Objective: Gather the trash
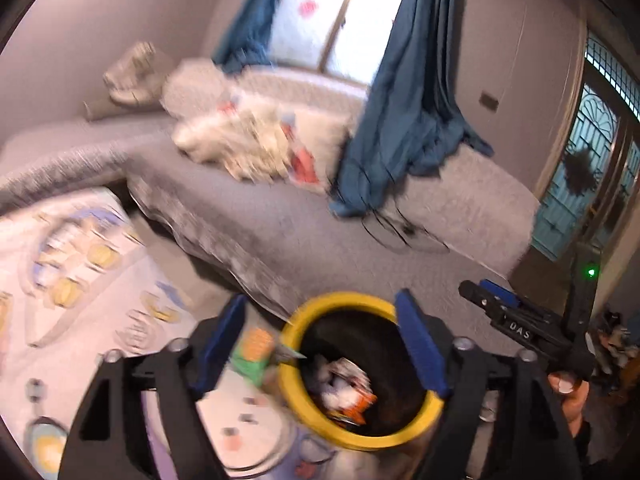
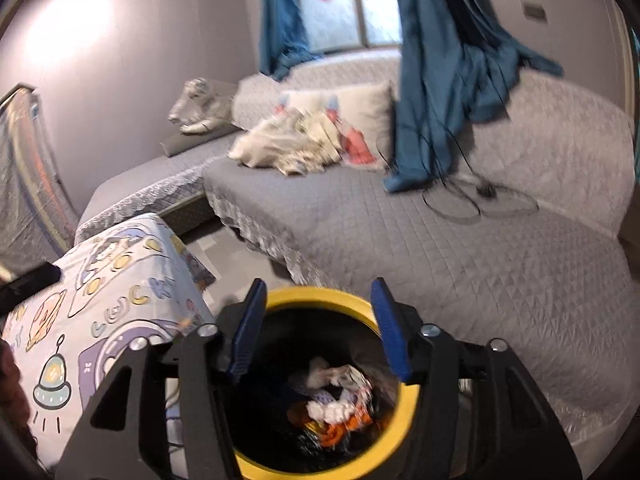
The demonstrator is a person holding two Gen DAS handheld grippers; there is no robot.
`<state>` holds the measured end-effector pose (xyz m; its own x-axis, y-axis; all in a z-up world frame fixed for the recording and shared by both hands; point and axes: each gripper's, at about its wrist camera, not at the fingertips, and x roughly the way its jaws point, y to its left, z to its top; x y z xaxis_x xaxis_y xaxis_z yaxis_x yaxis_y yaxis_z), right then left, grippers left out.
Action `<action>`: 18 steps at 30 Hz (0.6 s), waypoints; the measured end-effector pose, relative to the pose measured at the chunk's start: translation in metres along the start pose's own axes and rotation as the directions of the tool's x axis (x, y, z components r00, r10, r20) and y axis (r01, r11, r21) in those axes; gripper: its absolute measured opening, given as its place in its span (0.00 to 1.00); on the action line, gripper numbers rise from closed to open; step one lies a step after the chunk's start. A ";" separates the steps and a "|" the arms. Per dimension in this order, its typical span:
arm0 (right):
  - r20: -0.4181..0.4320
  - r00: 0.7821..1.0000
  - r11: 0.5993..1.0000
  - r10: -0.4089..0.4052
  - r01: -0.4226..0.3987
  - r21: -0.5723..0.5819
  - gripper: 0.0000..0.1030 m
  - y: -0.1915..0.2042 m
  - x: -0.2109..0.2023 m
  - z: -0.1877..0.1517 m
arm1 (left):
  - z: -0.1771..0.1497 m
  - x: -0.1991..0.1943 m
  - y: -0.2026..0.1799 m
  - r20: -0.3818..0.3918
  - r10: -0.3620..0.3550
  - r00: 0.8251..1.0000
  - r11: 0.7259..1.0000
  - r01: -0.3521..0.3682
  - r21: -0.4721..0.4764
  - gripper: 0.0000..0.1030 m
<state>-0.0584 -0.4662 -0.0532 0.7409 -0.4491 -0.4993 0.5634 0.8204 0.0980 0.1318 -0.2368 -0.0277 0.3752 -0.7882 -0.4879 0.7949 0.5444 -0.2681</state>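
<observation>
A yellow-rimmed black bin (image 1: 289, 392) stands below both grippers and also shows in the right wrist view (image 2: 407, 404). It holds crumpled wrappers (image 1: 346, 388), white and orange, seen too in the right wrist view (image 2: 340, 404). My left gripper (image 1: 320, 344) is open above the bin. A green and orange wrapper (image 1: 254, 354) is by its left finger, over the bin's left rim; contact is unclear from blur. My right gripper (image 2: 320, 332) is open and empty above the bin. It also shows at the right of the left wrist view (image 1: 486, 294).
A table with a cartoon-print cloth (image 2: 120, 292) stands left of the bin. A grey quilted sofa (image 2: 440, 248) runs behind, with pillows and crumpled cloth (image 2: 304, 140), a black cable (image 2: 480, 200) and blue curtains (image 2: 440, 72) hanging onto it.
</observation>
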 end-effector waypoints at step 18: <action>0.230 0.940 0.957 0.252 -0.206 -0.203 0.92 0.186 -0.077 -0.014 | -0.061 -0.233 0.072 0.281 0.664 0.693 0.746 -0.639 -0.187 0.93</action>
<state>-0.0158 -0.2743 -0.0082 0.9223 -0.2972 -0.2469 0.3119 0.9498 0.0219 0.0725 0.0043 0.0157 0.9217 -0.2654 -0.2831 0.2640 0.9635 -0.0438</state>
